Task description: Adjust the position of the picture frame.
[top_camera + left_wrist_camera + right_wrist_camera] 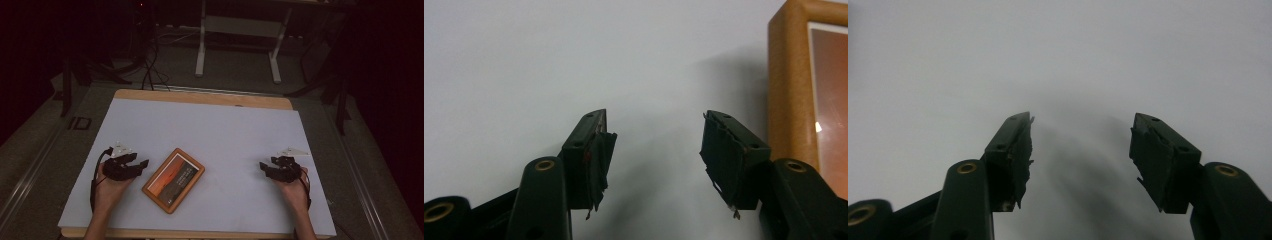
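Note:
A wooden picture frame [173,179] with an orange-red picture lies flat on the white table sheet [210,130], turned at an angle, near the front left of the middle. My left gripper [139,165] rests just left of it, open, nothing between its jaws. In the left gripper view the frame's wooden edge [786,80] stands at the right, beside the right jaw, and the gripper [654,145] faces bare sheet. My right gripper [264,167] sits at the front right, well apart from the frame, open and empty. In the right gripper view the gripper [1080,145] looks onto plain white surface.
The sheet covers a wooden tabletop [200,96] whose edge shows at the back. Beyond it, on the dark floor, stand a white metal stand [240,35] and some cables [150,65].

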